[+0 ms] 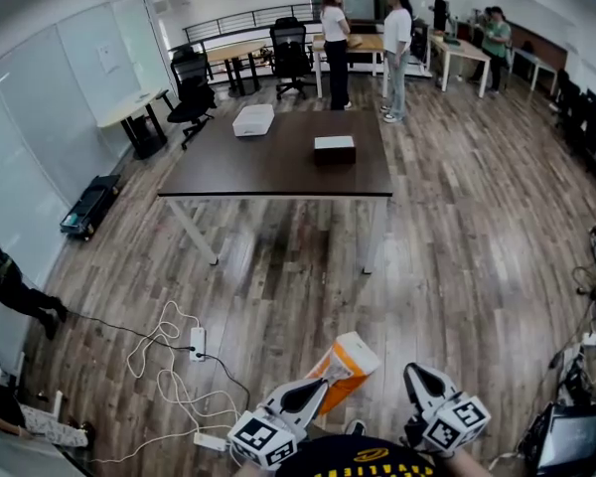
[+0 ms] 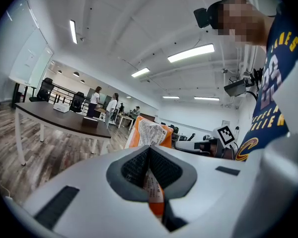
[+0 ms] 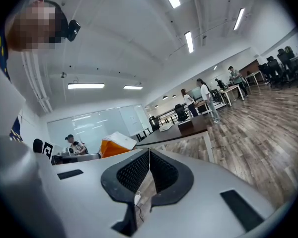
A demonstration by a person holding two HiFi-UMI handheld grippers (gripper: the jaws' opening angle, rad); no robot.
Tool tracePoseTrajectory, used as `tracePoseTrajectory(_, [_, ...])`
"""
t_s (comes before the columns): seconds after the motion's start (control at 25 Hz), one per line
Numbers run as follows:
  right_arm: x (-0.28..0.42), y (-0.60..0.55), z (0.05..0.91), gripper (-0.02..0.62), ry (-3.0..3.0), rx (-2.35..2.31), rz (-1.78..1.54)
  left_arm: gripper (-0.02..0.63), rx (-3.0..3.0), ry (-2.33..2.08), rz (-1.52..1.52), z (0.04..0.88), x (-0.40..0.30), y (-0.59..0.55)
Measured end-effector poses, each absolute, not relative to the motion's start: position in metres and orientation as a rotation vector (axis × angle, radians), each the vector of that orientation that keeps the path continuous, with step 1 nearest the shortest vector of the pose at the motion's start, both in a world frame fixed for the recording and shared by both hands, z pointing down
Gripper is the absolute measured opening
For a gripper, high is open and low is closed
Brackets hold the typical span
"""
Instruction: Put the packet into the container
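At the bottom edge of the head view, close in front of the person, the left claw (image 1: 316, 390) is clamped on the lower end of the orange packet (image 1: 346, 364). The packet stands up out of the claw and leans to the right, its pale top end uppermost. The left gripper view confirms the hold: the printed film is pinched flat in the seam between the ribbed pads. Holding the bag by one end probably keeps its bulk clear of the claw, so it could go into an opening ahead of the claw itself. The right claw (image 1: 419, 374) rides just beside it with its pads pressed together and nothing between them — seemingly a spare, carried along to steady something if needed. The packet is in the air and well apart from its goal. The dark tabletop (image 1: 278, 172) lies far ahead across the wooden floor (image 1: 457, 227). On it sit a dark-sided box with a pale top (image 1: 335, 148), which I take to be the container, and a white box (image 1: 253, 119) nearer the far left corner. From this distance I cannot tell whether either is open. The task looks to be at the carrying stage, with nothing placed yet. Loose cables (image 1: 169, 356) trail over the floor to the left of the straight path, so a direct line to the near edge should avoid them. Two people (image 1: 335, 43) stand beyond the far edge — clear of the side from which the packet would come.
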State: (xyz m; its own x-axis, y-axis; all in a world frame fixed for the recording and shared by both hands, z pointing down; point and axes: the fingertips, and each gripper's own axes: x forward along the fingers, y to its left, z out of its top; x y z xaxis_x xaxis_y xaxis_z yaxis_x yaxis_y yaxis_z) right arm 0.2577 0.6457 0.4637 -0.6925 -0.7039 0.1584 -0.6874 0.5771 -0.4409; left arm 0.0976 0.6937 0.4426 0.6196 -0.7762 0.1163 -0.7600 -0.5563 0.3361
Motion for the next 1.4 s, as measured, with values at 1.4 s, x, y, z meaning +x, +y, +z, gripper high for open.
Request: tracePoseTrajectory(1.4, [0.143, 0.422, 0.489, 0.011, 2.717, -1.422, -0.823, 0.000, 2.535, -1.061, -0.004, 0.465, -0.024, 0.443])
